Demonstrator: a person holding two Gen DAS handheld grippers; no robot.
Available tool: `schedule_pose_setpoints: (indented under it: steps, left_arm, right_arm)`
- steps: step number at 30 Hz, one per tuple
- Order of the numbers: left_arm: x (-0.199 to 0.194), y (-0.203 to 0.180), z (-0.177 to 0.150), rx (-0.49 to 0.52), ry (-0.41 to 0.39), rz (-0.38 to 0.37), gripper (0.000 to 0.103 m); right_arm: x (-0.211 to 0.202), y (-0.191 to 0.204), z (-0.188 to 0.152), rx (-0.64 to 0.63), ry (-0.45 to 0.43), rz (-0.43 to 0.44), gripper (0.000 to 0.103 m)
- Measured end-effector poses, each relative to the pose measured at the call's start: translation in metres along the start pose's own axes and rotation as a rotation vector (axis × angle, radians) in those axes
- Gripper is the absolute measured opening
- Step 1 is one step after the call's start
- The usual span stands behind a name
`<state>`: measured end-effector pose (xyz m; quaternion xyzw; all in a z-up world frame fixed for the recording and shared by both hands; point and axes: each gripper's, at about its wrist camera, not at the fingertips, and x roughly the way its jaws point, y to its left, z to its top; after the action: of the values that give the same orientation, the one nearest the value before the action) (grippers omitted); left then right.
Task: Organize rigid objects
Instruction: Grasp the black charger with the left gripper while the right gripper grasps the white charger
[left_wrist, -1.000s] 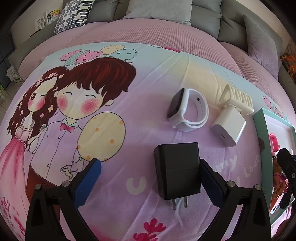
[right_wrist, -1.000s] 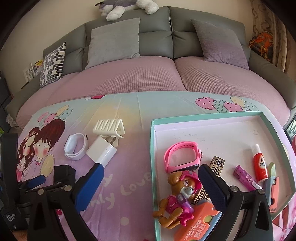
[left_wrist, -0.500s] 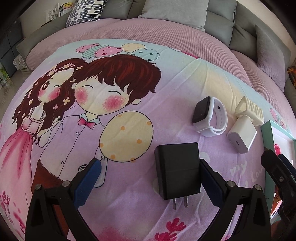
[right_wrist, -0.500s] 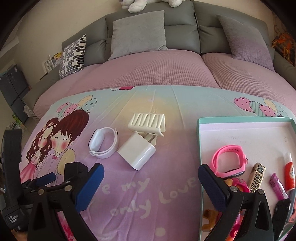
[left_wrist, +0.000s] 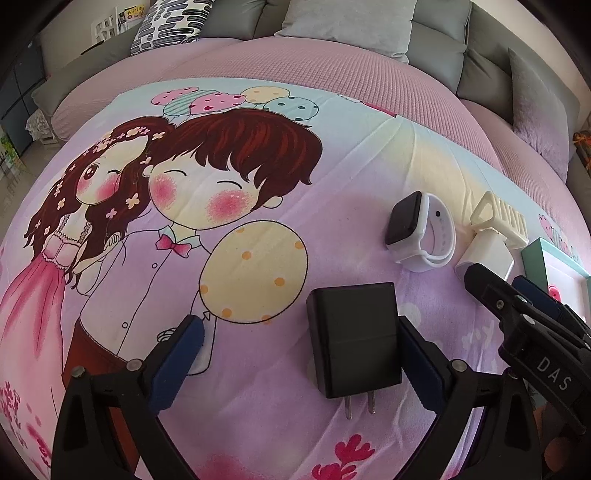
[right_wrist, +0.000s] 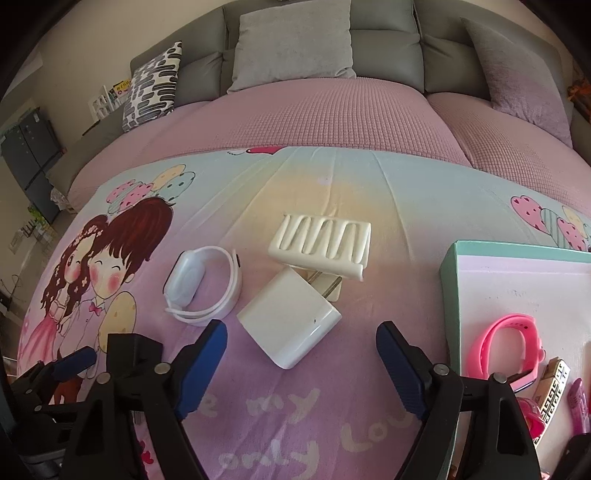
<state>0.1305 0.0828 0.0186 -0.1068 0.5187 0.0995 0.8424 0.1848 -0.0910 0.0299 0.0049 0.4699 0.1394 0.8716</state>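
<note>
My left gripper (left_wrist: 295, 354) is open. A black charger (left_wrist: 354, 338) lies on the sheet between its fingers, against the right finger, prongs toward me. My right gripper (right_wrist: 301, 363) is open just in front of a white charger (right_wrist: 290, 317). Behind that charger lies a cream hair claw (right_wrist: 321, 242), and to its left a white smartwatch (right_wrist: 201, 286). The watch (left_wrist: 419, 232), the white charger (left_wrist: 485, 254) and the claw (left_wrist: 498, 218) also show in the left wrist view. A teal-rimmed tray (right_wrist: 448, 295) at the right holds a pink watch band (right_wrist: 511, 345) and small items.
Everything lies on a cartoon-print sheet (right_wrist: 332, 184) over a pink sofa bed. Grey cushions (right_wrist: 291, 37) and a patterned pillow (right_wrist: 155, 85) line the back. The right gripper's arm (left_wrist: 535, 339) shows at the right of the left wrist view.
My right gripper has swung left from over the tray to the white charger. My left gripper has stayed open around the black charger while its view shifted slightly.
</note>
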Motion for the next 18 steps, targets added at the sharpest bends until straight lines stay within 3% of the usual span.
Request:
schedule_pose_setpoints:
  steps: [6,9,14,16,18]
  left_arm:
    - [0.000,-0.006,0.002,0.021,0.001,0.000,0.092]
    - [-0.001,-0.009,0.002,0.034,0.000,-0.009,0.082]
    - [-0.003,-0.013,0.003,0.056,-0.002,-0.029,0.069]
    - [-0.004,-0.016,0.003,0.067,-0.003,-0.039,0.053]
    - [-0.005,-0.019,0.002,0.076,-0.003,-0.035,0.043]
  right_arm:
    - [0.006,0.006,0.004,-0.024,0.002,-0.015,0.078]
    - [0.007,0.008,0.004,-0.029,0.002,-0.009,0.064]
    - [0.007,0.010,0.003,-0.029,0.002,-0.005,0.063]
    - [0.006,0.008,0.002,-0.020,0.001,-0.002,0.063]
    - [0.004,0.007,0.000,-0.015,0.004,-0.002,0.063]
